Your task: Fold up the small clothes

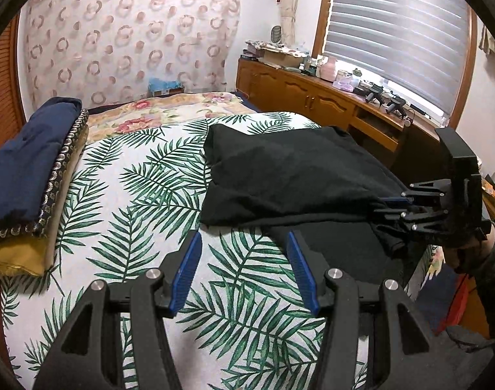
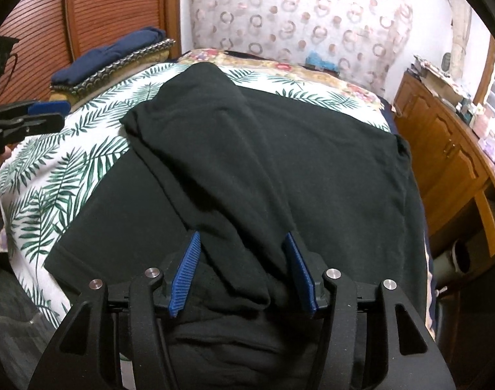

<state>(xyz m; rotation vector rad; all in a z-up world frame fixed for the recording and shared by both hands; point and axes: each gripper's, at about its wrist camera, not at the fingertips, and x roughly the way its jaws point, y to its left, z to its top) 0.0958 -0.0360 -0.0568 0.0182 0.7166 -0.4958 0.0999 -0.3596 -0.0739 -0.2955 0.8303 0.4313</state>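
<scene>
A black garment (image 1: 296, 175) lies on the palm-leaf bedsheet (image 1: 133, 195), with one layer folded over towards the far side. My right gripper (image 2: 242, 253) is shut on the black garment (image 2: 280, 149): a bunched fold fills the gap between its blue pads. In the left wrist view the right gripper (image 1: 390, 206) grips the garment's near right edge, slightly raised. My left gripper (image 1: 244, 260) stands open over bare sheet, just left of the garment's near edge, with nothing between its fingers. In the right wrist view the left gripper (image 2: 46, 113) shows at the far left.
A stack of folded clothes (image 1: 26, 178), navy on top, sits at the bed's left side. A floral cover (image 1: 156, 113) lies at the bed's far end. A cluttered wooden cabinet (image 1: 296, 94) runs along the right under a window. A person's hand (image 1: 468, 253) holds the right gripper.
</scene>
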